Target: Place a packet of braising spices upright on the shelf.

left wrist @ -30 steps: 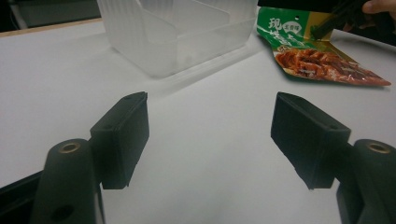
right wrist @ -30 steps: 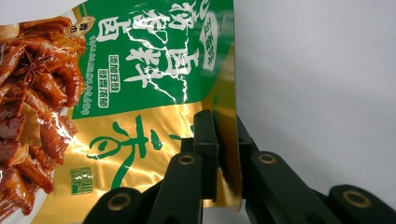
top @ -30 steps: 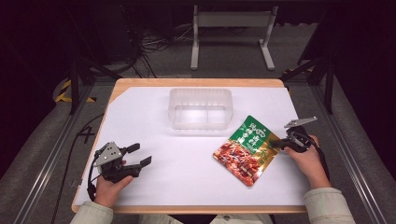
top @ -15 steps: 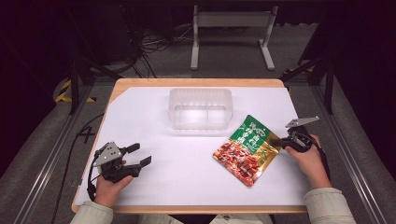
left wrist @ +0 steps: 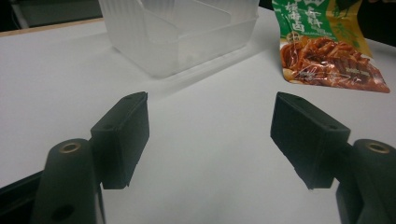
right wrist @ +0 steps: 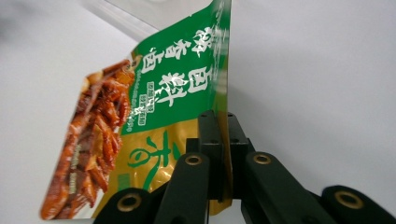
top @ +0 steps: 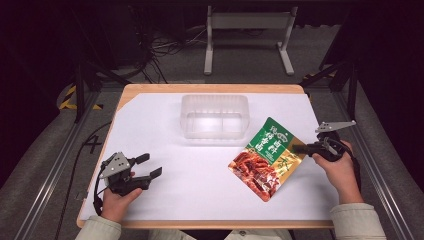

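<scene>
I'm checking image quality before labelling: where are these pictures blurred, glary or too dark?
High view: the white table is evenly lit, the surroundings fall nearly black. Left gripper view: the left gripper looks soft up close; the clear plastic container casts a faint shadow. Right gripper view: the snack packet shows glare on its print, and the far background is blurred.

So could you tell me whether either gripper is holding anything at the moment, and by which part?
The right gripper is shut on the snack packet, pinching its side edge. The left gripper is open and holds nothing.
</scene>
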